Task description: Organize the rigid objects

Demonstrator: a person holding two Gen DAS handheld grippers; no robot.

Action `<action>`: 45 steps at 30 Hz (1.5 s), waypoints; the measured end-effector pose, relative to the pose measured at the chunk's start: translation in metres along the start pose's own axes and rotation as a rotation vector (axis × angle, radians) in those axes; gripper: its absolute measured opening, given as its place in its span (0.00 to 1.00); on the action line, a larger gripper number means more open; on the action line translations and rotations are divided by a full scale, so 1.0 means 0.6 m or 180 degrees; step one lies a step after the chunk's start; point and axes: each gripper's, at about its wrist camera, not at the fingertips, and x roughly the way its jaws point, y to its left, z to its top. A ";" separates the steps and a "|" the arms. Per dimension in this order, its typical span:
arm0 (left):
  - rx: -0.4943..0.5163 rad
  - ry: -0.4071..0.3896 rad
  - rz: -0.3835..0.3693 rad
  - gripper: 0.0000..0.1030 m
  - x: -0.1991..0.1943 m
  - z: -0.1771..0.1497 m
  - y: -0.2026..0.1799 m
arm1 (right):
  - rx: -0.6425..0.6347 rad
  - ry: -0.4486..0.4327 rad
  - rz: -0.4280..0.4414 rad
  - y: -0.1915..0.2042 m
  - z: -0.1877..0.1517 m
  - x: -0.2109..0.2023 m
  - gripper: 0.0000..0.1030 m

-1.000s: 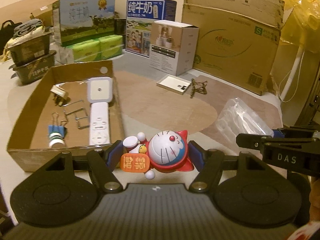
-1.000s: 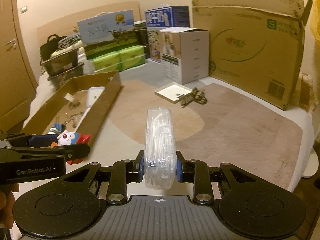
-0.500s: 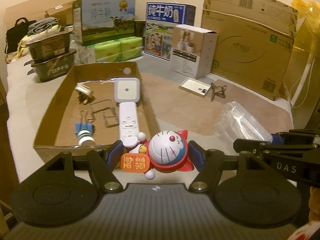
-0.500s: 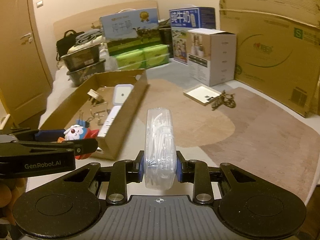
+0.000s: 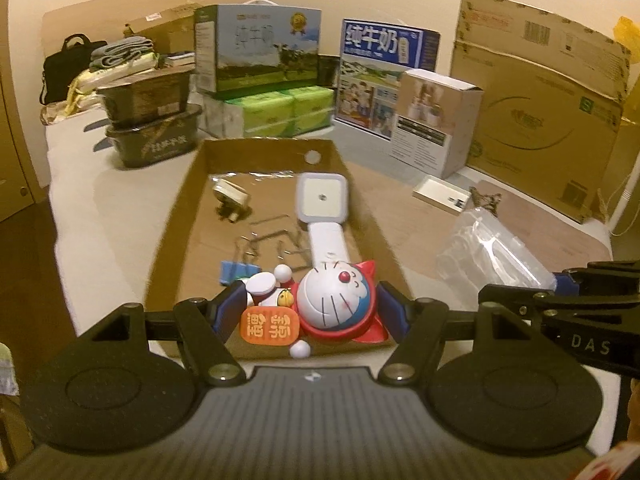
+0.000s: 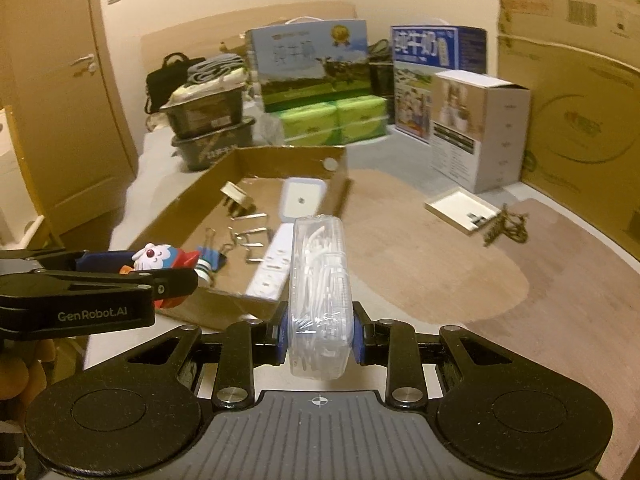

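Left gripper (image 5: 312,312) clamped on blue-and-white cat figurine (image 5: 332,304) at lower centre, over cardboard tray (image 5: 172,216), right gripper (image 6: 320,338) gripping clear plastic floss-pick box (image 6: 320,292).

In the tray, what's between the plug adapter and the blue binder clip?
Loose metal clip handles lie on the tray floor between the plug adapter and the blue binder clip. Clearest in the left wrist view.
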 end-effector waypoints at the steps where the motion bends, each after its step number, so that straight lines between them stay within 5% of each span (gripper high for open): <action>1: 0.0001 -0.0008 0.0013 0.66 0.000 0.003 0.006 | -0.0013 -0.0005 0.0013 0.005 0.004 0.004 0.29; 18: 0.0045 0.0055 0.0137 0.66 0.061 0.054 0.109 | -0.0006 -0.0038 0.0225 0.064 0.085 0.105 0.30; 45: 0.0377 0.0152 0.0045 0.66 0.230 0.138 0.149 | 0.0139 0.0020 0.0140 0.027 0.173 0.272 0.30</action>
